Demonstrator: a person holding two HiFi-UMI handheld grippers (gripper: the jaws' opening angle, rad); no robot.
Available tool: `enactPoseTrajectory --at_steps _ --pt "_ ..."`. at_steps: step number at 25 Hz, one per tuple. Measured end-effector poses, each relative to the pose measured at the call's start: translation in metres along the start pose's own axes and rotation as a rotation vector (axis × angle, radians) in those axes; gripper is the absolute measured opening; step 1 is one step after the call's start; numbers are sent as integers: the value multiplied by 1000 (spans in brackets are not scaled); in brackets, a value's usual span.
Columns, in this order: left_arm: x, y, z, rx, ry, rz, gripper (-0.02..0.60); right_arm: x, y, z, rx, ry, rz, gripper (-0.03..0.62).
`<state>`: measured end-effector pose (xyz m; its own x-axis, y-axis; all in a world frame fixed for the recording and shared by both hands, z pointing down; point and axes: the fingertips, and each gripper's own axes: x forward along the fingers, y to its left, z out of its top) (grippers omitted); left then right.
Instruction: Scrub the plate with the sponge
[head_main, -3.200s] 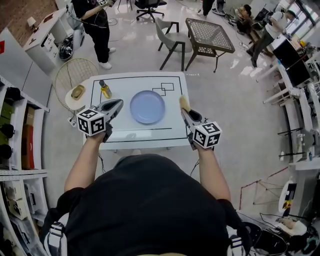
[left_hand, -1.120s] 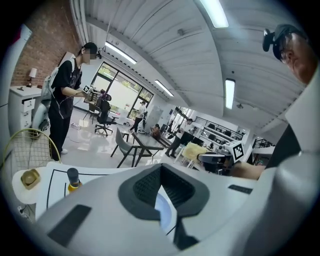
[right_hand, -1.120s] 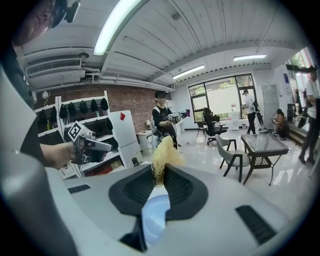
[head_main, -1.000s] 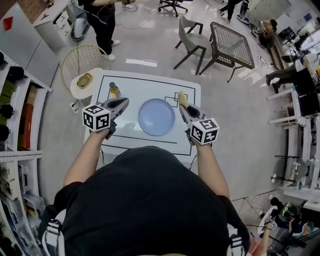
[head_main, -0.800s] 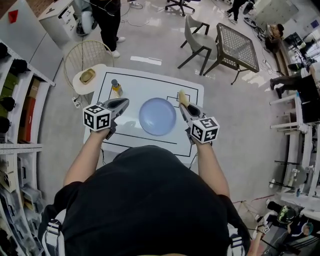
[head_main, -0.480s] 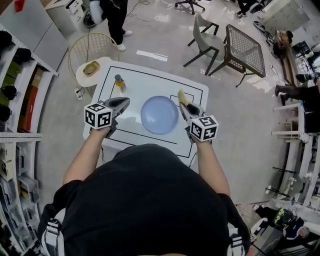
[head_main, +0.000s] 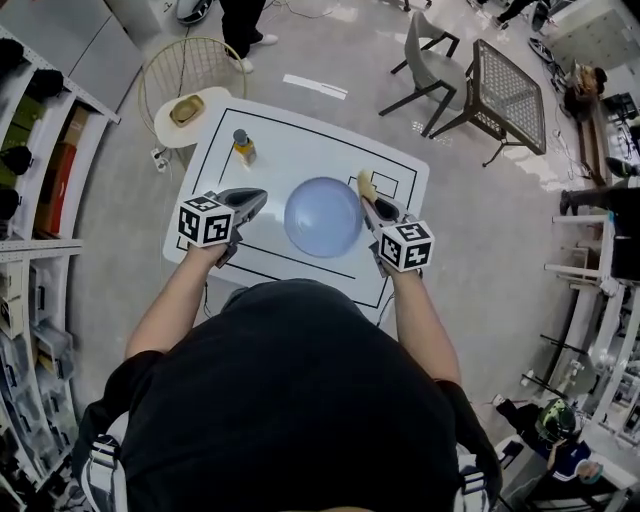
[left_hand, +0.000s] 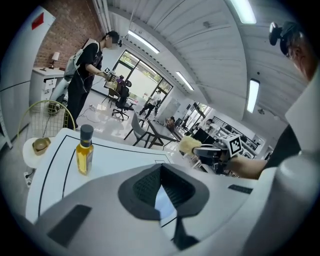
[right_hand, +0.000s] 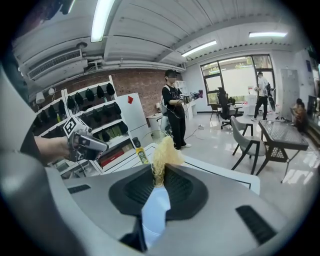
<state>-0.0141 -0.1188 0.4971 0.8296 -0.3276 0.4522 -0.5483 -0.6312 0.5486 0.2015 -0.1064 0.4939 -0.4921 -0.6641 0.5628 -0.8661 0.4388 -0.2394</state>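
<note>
A pale blue plate (head_main: 323, 216) lies flat in the middle of the white table (head_main: 300, 150). My right gripper (head_main: 368, 196) hovers at the plate's right edge, shut on a yellow sponge (head_main: 366, 185) that sticks out past its tips; in the right gripper view the sponge (right_hand: 163, 154) stands up from the closed jaws. My left gripper (head_main: 258, 198) is shut with nothing in it, just left of the plate. In the left gripper view the plate (left_hand: 162, 200) shows as a blue sliver beyond the closed jaws.
An oil bottle (head_main: 243, 148) stands at the table's far left, also seen as the bottle (left_hand: 84, 150) in the left gripper view. A round wire basket with a hat (head_main: 187, 108) sits off the table's left corner. Chairs and a mesh table (head_main: 508, 95) stand farther back. A person (right_hand: 174, 114) stands beyond.
Both grippers have come down towards the table on either side of the plate. The right one still grips the sponge and the left stays shut and empty.
</note>
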Motion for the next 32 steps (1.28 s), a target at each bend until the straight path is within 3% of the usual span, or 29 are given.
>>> enactPoseTrajectory --at_steps 12,32 --pt "16 29 -42 -93 83 20 8 41 6 -35 -115 150 20 52" --pt "70 44 -122 -173 307 -41 25 114 47 -109 -224 352 204 52"
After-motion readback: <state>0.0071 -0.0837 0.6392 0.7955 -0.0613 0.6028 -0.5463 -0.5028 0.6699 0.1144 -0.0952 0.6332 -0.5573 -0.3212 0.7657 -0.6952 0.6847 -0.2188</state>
